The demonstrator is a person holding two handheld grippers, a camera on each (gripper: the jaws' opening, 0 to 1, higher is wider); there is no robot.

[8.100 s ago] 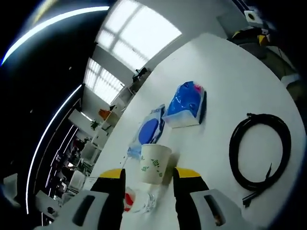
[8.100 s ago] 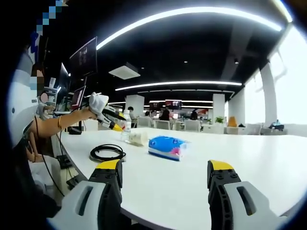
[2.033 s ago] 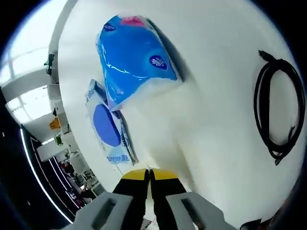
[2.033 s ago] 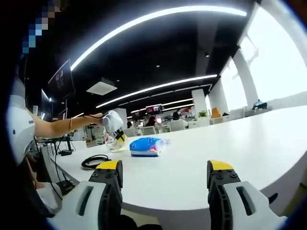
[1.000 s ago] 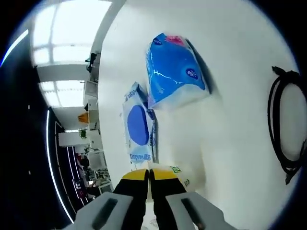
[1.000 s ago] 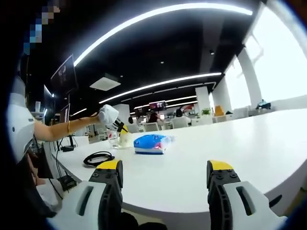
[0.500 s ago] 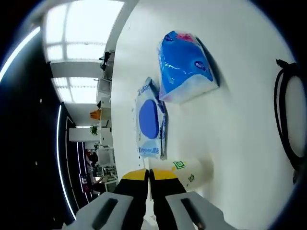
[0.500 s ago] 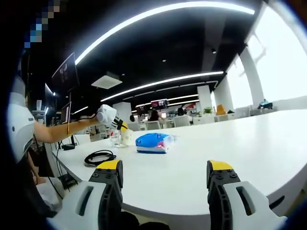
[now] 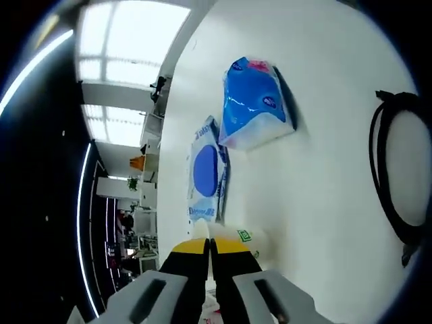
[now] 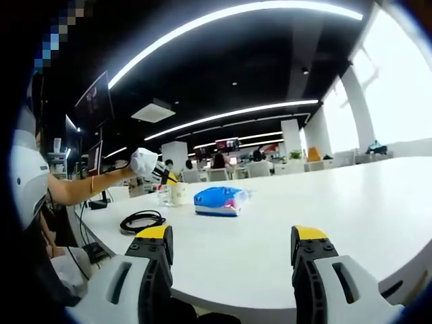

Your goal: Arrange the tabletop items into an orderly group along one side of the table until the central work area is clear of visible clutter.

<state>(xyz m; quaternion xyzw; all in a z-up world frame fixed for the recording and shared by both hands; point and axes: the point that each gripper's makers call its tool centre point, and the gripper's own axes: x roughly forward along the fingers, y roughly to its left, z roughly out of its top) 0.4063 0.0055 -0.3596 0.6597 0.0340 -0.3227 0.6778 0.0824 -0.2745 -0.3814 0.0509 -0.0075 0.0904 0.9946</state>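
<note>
My left gripper (image 9: 209, 247) is shut, pinching the rim of a white paper cup (image 9: 248, 240) with a green logo that shows just right of its jaws. Beyond it on the white table (image 9: 324, 135) lie a flat blue wet-wipes pack (image 9: 206, 177) and a blue tissue pack (image 9: 255, 104). A coiled black cable (image 9: 398, 177) lies to the right. In the right gripper view, a person's hand holds the left gripper (image 10: 164, 177) over the cup (image 10: 179, 193), beside the tissue pack (image 10: 219, 200) and the cable (image 10: 142, 221). My right gripper (image 10: 233, 244) is open, holding nothing, at the near table edge.
A clear glass (image 10: 163, 196) stands right beside the cup. The person's arm (image 10: 88, 185) reaches in from the left. Broad bare tabletop (image 10: 317, 216) stretches to the right. Office desks, chairs and monitors fill the background.
The left gripper stays shut with the cup beside its jaws. Its view has swung a little, bringing more of the cable in. The right gripper has hardly moved.
</note>
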